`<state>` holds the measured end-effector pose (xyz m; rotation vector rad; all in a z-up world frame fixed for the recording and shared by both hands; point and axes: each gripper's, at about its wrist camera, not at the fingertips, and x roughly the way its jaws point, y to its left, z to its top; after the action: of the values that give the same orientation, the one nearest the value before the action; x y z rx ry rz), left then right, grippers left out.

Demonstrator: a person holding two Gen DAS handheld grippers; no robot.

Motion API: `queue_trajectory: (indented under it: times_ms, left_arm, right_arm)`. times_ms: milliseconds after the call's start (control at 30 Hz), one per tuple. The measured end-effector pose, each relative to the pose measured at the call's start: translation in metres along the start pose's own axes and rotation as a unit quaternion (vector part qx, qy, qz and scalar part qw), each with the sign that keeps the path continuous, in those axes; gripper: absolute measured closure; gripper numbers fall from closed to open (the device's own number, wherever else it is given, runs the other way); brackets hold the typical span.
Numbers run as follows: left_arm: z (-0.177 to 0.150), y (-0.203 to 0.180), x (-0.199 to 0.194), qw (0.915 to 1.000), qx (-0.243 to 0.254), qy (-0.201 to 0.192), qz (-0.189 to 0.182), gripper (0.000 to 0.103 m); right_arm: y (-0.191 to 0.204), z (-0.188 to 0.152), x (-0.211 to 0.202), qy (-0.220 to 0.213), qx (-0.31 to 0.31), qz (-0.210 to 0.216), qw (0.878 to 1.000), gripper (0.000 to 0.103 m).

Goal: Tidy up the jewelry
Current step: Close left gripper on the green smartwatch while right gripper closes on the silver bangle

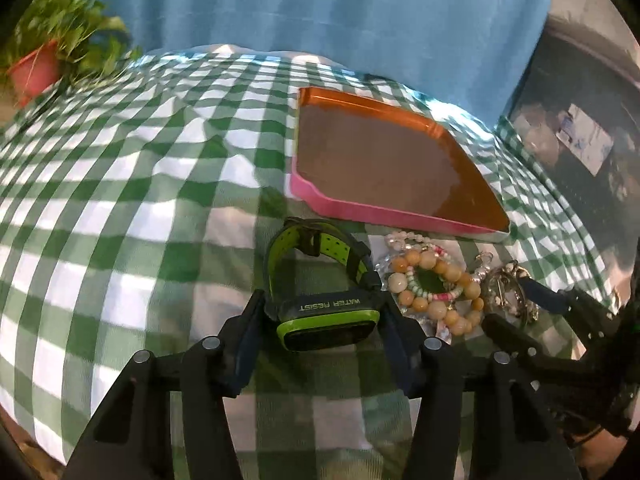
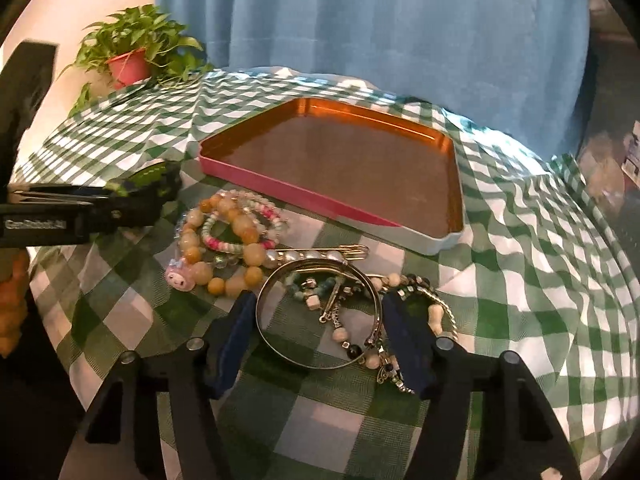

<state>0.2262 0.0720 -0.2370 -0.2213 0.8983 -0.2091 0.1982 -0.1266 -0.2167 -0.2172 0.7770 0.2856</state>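
Note:
A black and lime-green watch point(image 1: 324, 300) lies on the checked cloth between the fingers of my left gripper point(image 1: 322, 312), which touch its sides. The pink tray point(image 1: 340, 210) with a copper floor lies just beyond it. My right gripper point(image 2: 320, 316) stands open around a silver bangle point(image 2: 316, 316) with a charm bracelet point(image 2: 352, 344) tangled through it. A heap of beaded bracelets point(image 2: 232, 240), a pearl pin point(image 2: 320, 256) and a pink charm point(image 2: 180, 276) lie to its left. The tray point(image 2: 448, 240) lies behind. The left gripper point(image 2: 120, 204) shows side-on.
A potted plant point(image 2: 132, 60) in a red pot stands at the table's far left corner. A blue curtain point(image 2: 360, 20) hangs behind the table. The beaded heap point(image 1: 432, 284) lies right of the watch. The green checked cloth point(image 1: 120, 200) is wrinkled.

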Motion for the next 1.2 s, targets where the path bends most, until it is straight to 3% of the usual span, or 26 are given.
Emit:
queue_trajectory:
  times_ms: [167, 333, 700, 967, 1200]
  left_arm:
    - [-0.014, 0.003, -0.014, 0.9998, -0.014, 0.005, -0.016, 0.048]
    - [-0.019, -0.009, -0.012, 0.9998, 0.016, 0.003, 0.008, 0.048]
    - [-0.018, -0.017, -0.005, 0.9988, 0.034, -0.009, 0.033, 0.04]
    - [-0.017, -0.021, -0.003, 0.9987, 0.041, -0.009, 0.03, 0.028]
    - [-0.017, -0.021, -0.003, 0.9989, 0.038, -0.01, 0.024, 0.027]
  right_arm:
    - [-0.014, -0.005, -0.021, -0.016, 0.056, 0.029, 0.998, 0.043]
    - [-0.02, -0.019, -0.024, 0.02, 0.107, 0.057, 0.992, 0.042]
    - [0.001, -0.029, -0.023, 0.022, 0.071, 0.058, 0.996, 0.041]
    - [0.018, -0.032, -0.019, 0.023, 0.027, 0.027, 0.999, 0.023]
    - [0.015, -0.032, -0.017, 0.019, 0.035, 0.023, 0.999, 0.023]
